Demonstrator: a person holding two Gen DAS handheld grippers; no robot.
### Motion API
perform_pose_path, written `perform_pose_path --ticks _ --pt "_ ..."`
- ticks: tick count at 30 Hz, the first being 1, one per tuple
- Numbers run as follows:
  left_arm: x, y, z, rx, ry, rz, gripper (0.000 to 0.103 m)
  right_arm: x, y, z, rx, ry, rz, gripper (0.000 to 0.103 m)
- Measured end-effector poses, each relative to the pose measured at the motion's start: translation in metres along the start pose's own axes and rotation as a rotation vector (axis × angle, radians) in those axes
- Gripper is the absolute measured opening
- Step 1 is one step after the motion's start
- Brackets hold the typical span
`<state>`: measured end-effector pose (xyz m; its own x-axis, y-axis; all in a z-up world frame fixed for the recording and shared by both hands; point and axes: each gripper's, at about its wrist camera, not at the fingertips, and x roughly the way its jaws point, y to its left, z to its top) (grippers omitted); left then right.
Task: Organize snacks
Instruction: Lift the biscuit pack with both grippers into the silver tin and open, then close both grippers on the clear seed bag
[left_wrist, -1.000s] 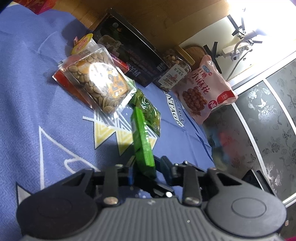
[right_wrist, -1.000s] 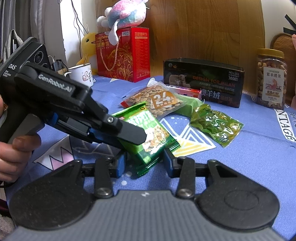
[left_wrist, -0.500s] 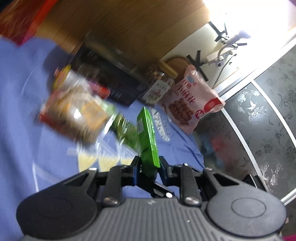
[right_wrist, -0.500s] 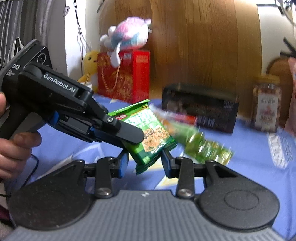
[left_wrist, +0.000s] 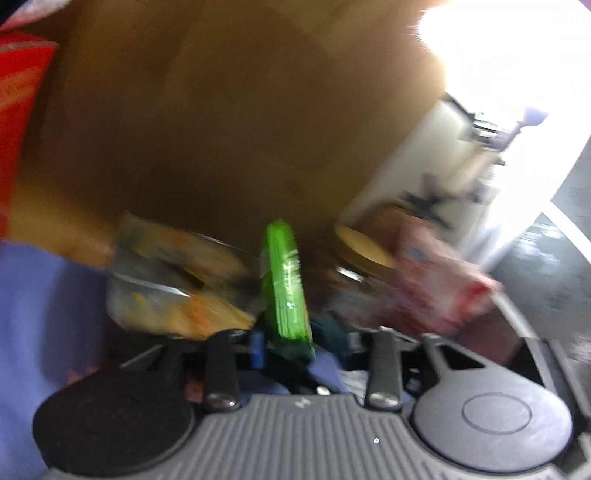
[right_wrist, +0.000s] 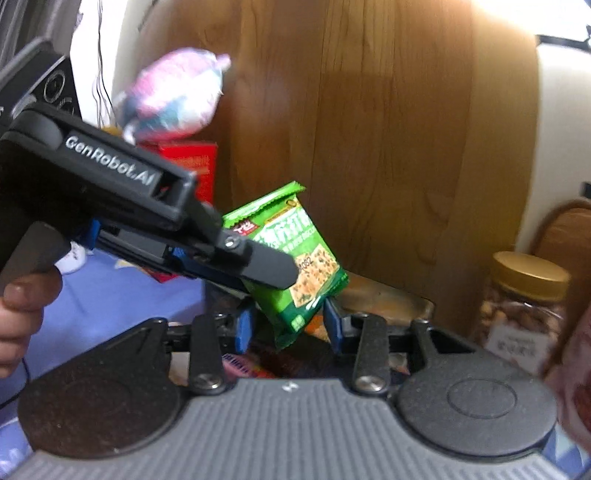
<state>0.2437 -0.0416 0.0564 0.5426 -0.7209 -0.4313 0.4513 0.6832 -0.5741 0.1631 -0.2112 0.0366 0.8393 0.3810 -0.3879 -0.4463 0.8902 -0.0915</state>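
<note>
Two grippers meet around one green cracker packet (right_wrist: 295, 236), which is up in the air in front of the wooden panel (right_wrist: 388, 147), above the blue cloth (right_wrist: 122, 295).

We see the left gripper (left_wrist: 291, 341) reach in from the left, held by a hand (right_wrist: 22, 314). Its jaws have just been opening with the packet between them. In its own blurred view the packet stands edge-on, and a gap shows between it and the right-hand pad, so it is not clamped. We cannot tell whether the other pad touches it.

Our right gripper (right_wrist: 288, 326) has also just been opening. The packet's lower corner hangs between its blue pads (right_wrist: 243, 328), with space on both sides.

As for containers, a clear jar with a gold lid (right_wrist: 524, 310) stands at the right and is filled with what look like nuts. A red gift box (right_wrist: 192, 166) sits behind the left gripper, and a pink plush toy (right_wrist: 173, 99) sits on top of it. A clear bag (left_wrist: 173, 280) of pale snacks and a pink bag (left_wrist: 443, 280) lie beyond the packet, both too blurred for us to read.
</note>
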Motion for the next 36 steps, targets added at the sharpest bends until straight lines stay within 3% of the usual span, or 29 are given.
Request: perform_pose_path --ticks 3,9,13,15,18,21,25,27,29,31,36 --pt "0.009 0.011 0.008 -0.003 -0.012 0.082 0.041 0.017 -0.01 0.001 0.002 0.002 -0.01 0.054" --pt "-0.033 0.015 -0.007 0.01 -0.06 0.065 0.043 -0.024 -0.03 -0.025 0.186 -0.047 0.081 0.054" --pt "-0.061 0.027 -0.032 -0.014 -0.045 0.107 0.049 -0.036 -0.024 -0.053 0.312 0.047 0.205 0.054" --pt "-0.069 0.033 -0.049 -0.023 -0.032 0.168 0.057 -0.043 -0.018 -0.067 0.384 0.091 0.253 0.054" --pt "-0.074 0.048 -0.068 -0.058 0.001 0.211 0.059 -0.05 -0.008 -0.081 0.508 0.153 0.321 0.054" --pt "-0.074 0.064 -0.087 -0.11 0.047 0.229 0.061 -0.056 0.006 -0.087 0.555 0.182 0.353 0.054" --pt "-0.067 0.068 -0.102 -0.131 0.069 0.203 0.059 -0.043 0.022 -0.089 0.544 0.223 0.311 0.054" --pt "-0.067 0.064 -0.104 -0.13 0.091 0.198 0.045 -0.039 0.024 -0.095 0.565 0.199 0.315 0.054" --pt "-0.07 0.063 -0.111 -0.17 0.125 0.145 0.04 -0.04 0.027 -0.093 0.576 0.197 0.307 0.05" --pt "-0.072 0.056 -0.12 -0.176 0.13 0.122 0.039 -0.045 0.031 -0.093 0.579 0.212 0.325 0.034" --pt "-0.089 0.034 -0.149 -0.184 0.149 0.06 0.037 -0.077 0.05 -0.096 0.495 0.218 0.339 0.033"
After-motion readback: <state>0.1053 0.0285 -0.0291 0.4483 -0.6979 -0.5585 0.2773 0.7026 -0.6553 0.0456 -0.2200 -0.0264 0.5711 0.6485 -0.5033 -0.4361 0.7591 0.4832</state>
